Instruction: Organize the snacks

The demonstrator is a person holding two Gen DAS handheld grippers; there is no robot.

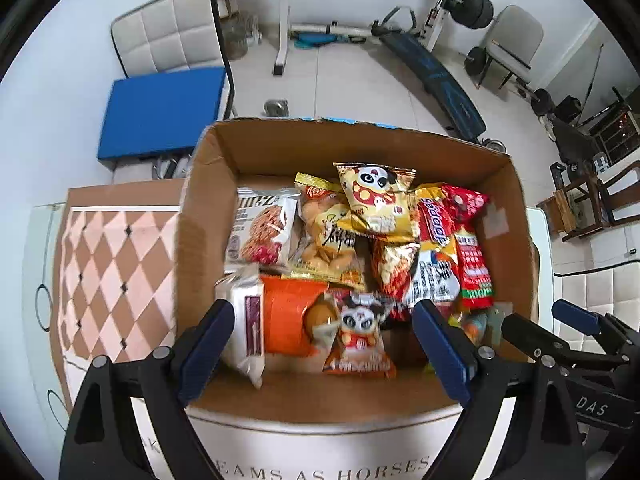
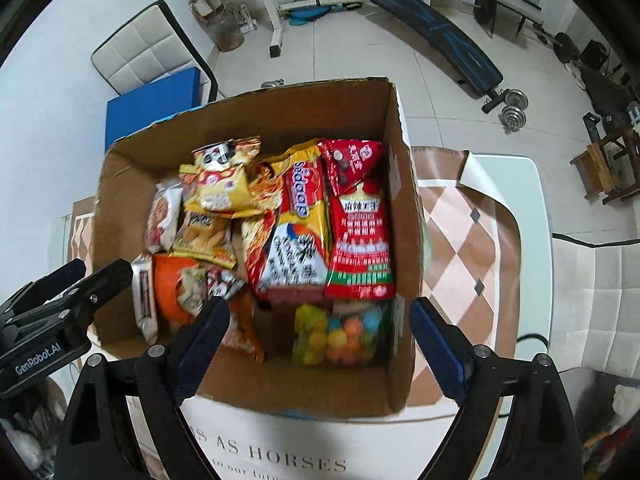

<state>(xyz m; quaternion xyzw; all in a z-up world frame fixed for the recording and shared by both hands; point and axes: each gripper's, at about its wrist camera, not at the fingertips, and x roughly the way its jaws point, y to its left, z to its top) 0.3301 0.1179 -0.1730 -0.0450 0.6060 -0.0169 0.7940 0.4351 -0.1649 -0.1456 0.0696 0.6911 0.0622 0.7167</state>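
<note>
Cloth (image 1: 116,264) on table (image 2: 536,216), weight bench (image 2: 440,28) behind

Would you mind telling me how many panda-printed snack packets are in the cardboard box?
2: a yellow panda-printed packet on top toward the far side, an orange panda-printed packet at the near side. Others may be buried.

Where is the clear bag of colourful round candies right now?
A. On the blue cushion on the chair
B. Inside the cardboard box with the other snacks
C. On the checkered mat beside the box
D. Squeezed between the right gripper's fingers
B. The bag of colourful candies lies on the floor of the cardboard box, near its front corner just below the red snack packet; the right gripper hangs open above it, holding nothing.
</note>
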